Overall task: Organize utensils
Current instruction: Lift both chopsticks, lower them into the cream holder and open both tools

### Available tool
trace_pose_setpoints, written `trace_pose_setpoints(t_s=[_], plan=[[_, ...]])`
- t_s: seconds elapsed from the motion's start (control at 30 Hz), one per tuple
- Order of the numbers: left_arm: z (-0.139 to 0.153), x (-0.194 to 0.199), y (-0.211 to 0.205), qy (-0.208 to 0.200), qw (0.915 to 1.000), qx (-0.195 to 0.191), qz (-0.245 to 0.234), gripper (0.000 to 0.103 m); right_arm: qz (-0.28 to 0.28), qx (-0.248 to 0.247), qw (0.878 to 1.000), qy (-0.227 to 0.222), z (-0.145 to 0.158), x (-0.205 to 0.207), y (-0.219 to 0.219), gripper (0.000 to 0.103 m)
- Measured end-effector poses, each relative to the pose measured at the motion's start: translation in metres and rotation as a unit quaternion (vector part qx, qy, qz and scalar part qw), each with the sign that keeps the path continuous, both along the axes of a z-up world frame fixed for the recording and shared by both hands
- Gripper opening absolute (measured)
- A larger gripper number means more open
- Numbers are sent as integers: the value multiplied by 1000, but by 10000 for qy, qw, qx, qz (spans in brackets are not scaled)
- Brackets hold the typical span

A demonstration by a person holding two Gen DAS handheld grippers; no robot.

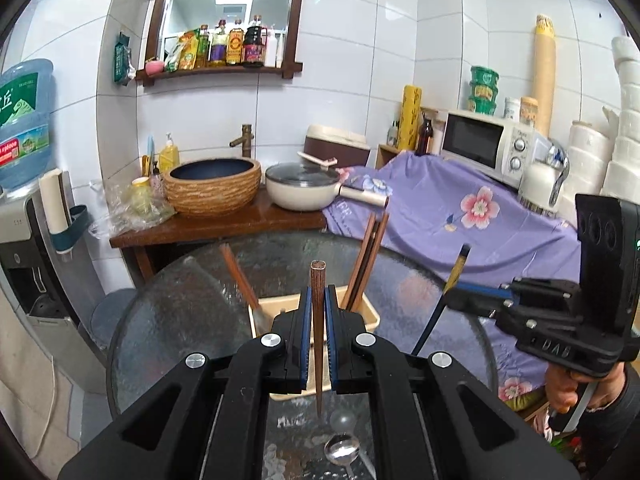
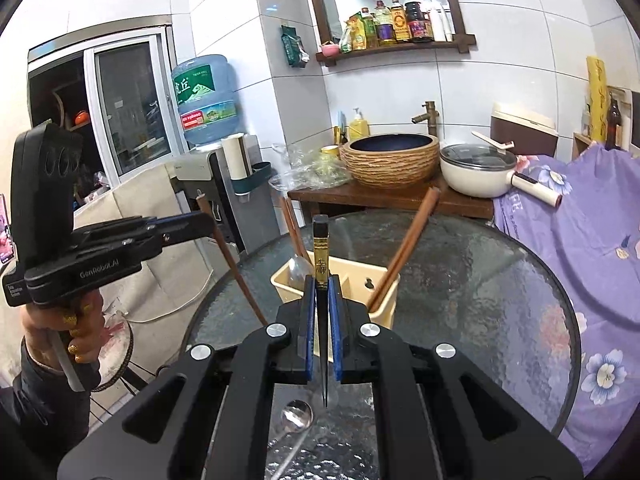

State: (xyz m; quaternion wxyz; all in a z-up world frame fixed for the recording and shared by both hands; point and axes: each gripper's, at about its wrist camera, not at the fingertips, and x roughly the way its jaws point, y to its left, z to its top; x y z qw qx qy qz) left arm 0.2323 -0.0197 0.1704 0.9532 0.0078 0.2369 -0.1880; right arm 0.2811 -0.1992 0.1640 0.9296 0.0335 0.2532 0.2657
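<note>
My left gripper [image 1: 319, 300] is shut on a brown wooden chopstick [image 1: 318, 320], held upright above the round glass table [image 1: 180, 312]. My right gripper [image 2: 321, 292] is shut on a black chopstick with a gold band [image 2: 321, 264]; it also shows in the left wrist view [image 1: 440, 300]. Just beyond both grippers stands a beige divided utensil holder [image 2: 360, 280], also in the left wrist view [image 1: 370, 314]. Several brown chopsticks [image 1: 366, 260] lean in it. A metal spoon [image 2: 297, 416] lies on the glass below the grippers, also in the left wrist view [image 1: 342, 450].
Behind the table a wooden counter [image 1: 216, 228] carries a woven basin [image 1: 212, 184] and a white lidded pan [image 1: 304, 188]. A purple floral cloth [image 1: 460, 220] covers furniture at right, with a microwave [image 1: 492, 144]. A water dispenser [image 2: 208, 176] stands at left.
</note>
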Motion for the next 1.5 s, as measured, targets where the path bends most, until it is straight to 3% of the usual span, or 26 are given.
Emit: trace_pose_setpoints(t_s=[0.17, 0.37, 0.47, 0.6, 0.77, 0.97, 1.27, 1.5], plan=[[32, 4, -1, -206, 9998, -3, 10, 7, 20, 35, 10000, -87, 29, 7, 5, 7], [75, 13, 3, -394, 9988, -291, 47, 7, -118, 186, 9991, -353, 72, 19, 5, 7], [97, 17, 5, -671, 9968, -349, 257, 6, -319, 154, 9972, -657, 90, 26, 6, 7], [104, 26, 2, -942, 9934, -262, 594, 7, -554, 182, 9948, -829, 97, 39, 8, 7], [81, 52, 0, -834, 9925, -296, 844, 7, -816, 29, 9926, -899, 76, 59, 18, 7], [33, 76, 1, -445, 9937, -399, 947, 6, -899, -20, 9936, -683, 36, 78, 22, 7], [-19, 89, 1, 26, 9951, -416, 895, 6, -942, -12, 9952, -272, -12, 93, 23, 7], [-45, 95, -2, 272, 9952, -344, 880, 6, -996, -25, 9950, -82, -32, 97, 21, 7]])
